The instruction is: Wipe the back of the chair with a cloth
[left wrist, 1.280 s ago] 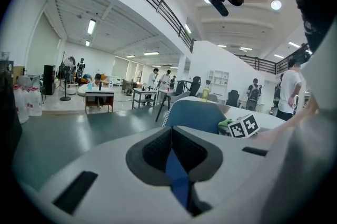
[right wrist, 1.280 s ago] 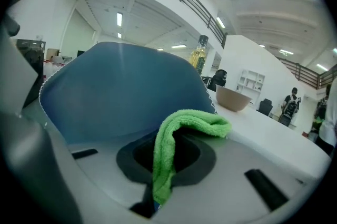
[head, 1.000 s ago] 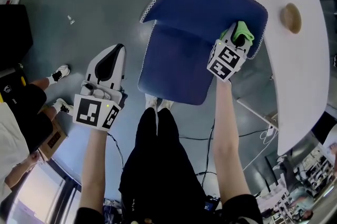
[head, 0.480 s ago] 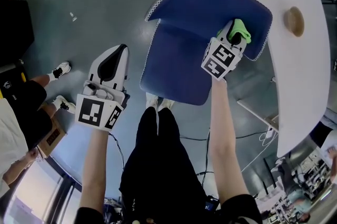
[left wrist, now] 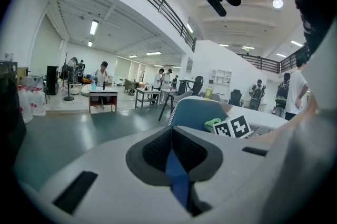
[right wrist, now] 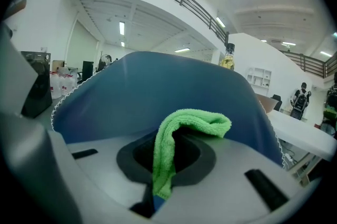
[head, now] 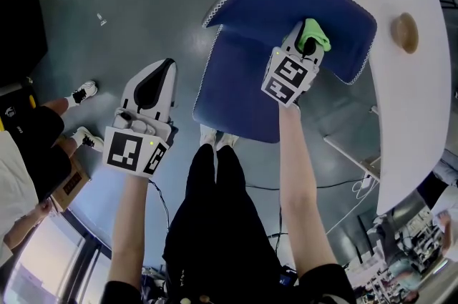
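Cloth [head: 313, 33], one, green, pinched in right gripper [head: 309, 45] at one chair [head: 286, 2]; left gripper [head: 159, 74] closed, empty.

Head view looks steeply down over chair [head: 236, 95]. Right gripper view faces chair back up close; left gripper view sees same chair from farther off.

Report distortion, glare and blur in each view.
Head view: the wide-angle lens curves the white table edge; pale glare lies on the floor at lower left; everything is sharp. Left gripper view: fisheye with black corners, ceiling lamps bloom, a mosaic patch sits at the top. Right gripper view: same fisheye vignette; the green cloth is crisp, the chair back behind it evenly lit.
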### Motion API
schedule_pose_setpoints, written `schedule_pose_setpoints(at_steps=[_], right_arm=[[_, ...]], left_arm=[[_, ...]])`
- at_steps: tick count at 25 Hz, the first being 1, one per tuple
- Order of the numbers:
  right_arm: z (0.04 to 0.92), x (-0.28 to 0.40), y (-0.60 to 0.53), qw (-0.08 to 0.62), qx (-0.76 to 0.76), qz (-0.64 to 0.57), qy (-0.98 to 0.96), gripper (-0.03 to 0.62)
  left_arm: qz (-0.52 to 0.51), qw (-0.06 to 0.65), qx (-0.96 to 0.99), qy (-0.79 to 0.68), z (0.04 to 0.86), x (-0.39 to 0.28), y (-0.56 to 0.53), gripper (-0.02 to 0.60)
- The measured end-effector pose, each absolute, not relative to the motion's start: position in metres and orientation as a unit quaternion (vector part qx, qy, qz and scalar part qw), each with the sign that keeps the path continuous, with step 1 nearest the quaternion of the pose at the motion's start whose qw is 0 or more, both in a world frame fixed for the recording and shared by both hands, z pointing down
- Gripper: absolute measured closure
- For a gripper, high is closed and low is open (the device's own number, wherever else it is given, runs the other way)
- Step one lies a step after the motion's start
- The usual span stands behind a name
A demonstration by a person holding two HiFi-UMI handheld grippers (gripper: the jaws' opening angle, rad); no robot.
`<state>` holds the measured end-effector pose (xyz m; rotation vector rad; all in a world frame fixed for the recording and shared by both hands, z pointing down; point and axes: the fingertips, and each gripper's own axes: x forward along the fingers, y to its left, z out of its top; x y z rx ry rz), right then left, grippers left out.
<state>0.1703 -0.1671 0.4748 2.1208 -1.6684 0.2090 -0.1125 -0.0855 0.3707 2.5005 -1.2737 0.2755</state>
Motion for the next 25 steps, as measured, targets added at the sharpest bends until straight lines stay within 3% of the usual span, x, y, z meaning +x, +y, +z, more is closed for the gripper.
schedule_pose_setpoints(at_steps=[25], right_arm=[[0.483,0.039,-0.197,0.227,0.655,0.061,-0.718,0.572]], left_arm=[[0.101,0.161,0.87,-0.455,0.374,-0.128,-0.08,0.575]])
